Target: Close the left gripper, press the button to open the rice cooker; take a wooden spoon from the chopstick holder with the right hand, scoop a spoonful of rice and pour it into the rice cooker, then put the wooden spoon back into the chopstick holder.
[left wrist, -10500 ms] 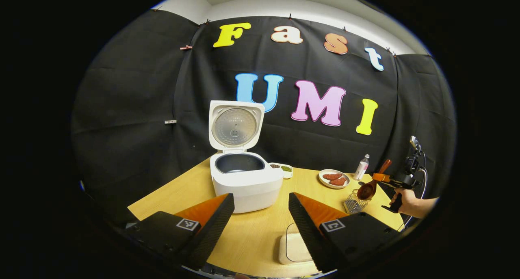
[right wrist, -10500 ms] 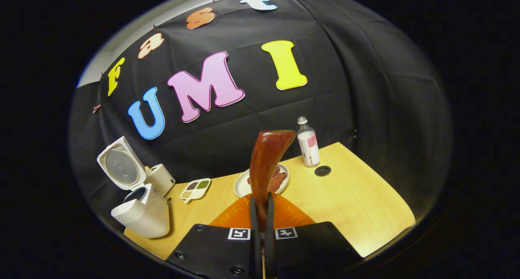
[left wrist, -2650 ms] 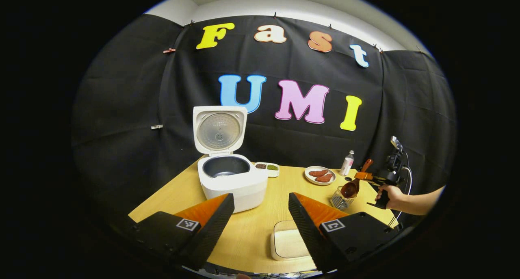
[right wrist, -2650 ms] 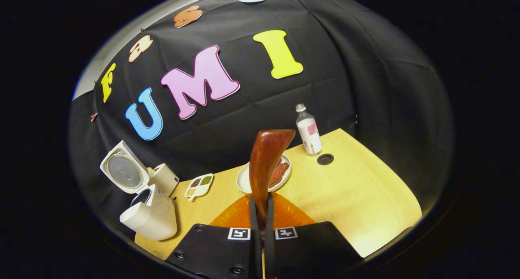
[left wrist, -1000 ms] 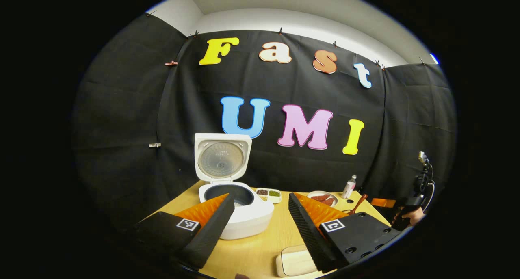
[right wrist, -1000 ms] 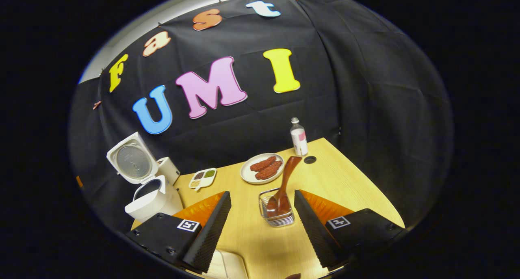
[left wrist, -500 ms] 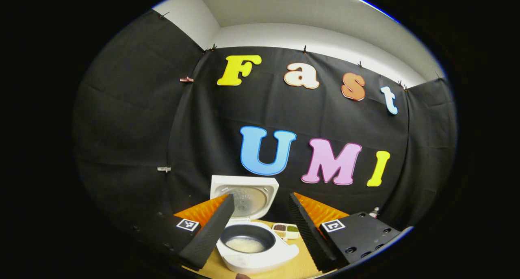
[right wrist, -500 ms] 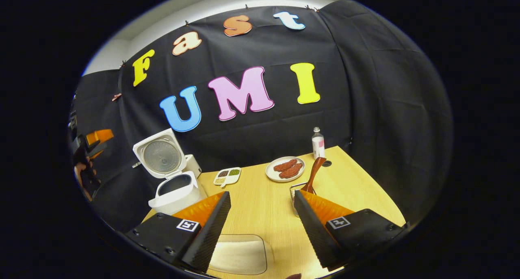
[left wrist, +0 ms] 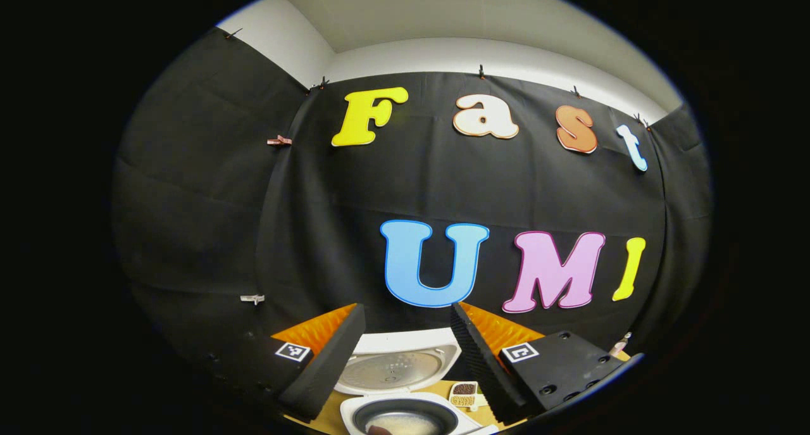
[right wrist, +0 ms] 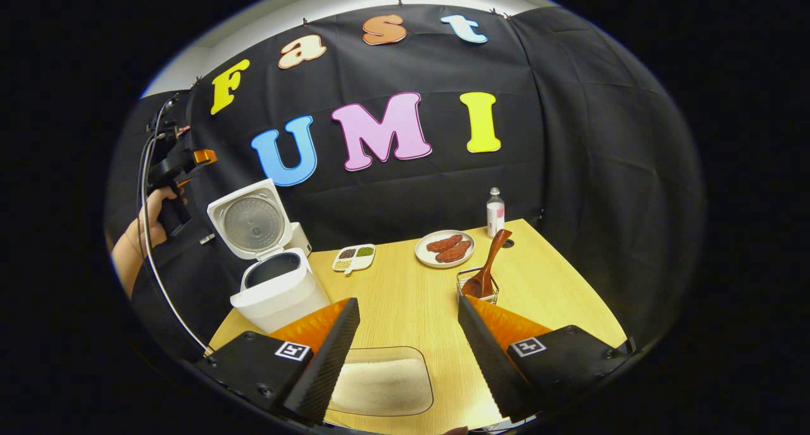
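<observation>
Desk (right wrist: 411,308) carries rice cooker (right wrist: 278,289), lid up; wooden spoon (right wrist: 486,267) stands in chopstick holder (right wrist: 478,288). Left tool (left wrist: 405,349) wide, raised above cooker; right tool (right wrist: 408,340) wide, empty.

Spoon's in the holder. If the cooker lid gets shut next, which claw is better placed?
Left, probably. The left claw is open and raised just beside the rice cooker's upright lid. The right claw, also open, sits back at the table's near edge, closer to the chopstick holder.
</observation>
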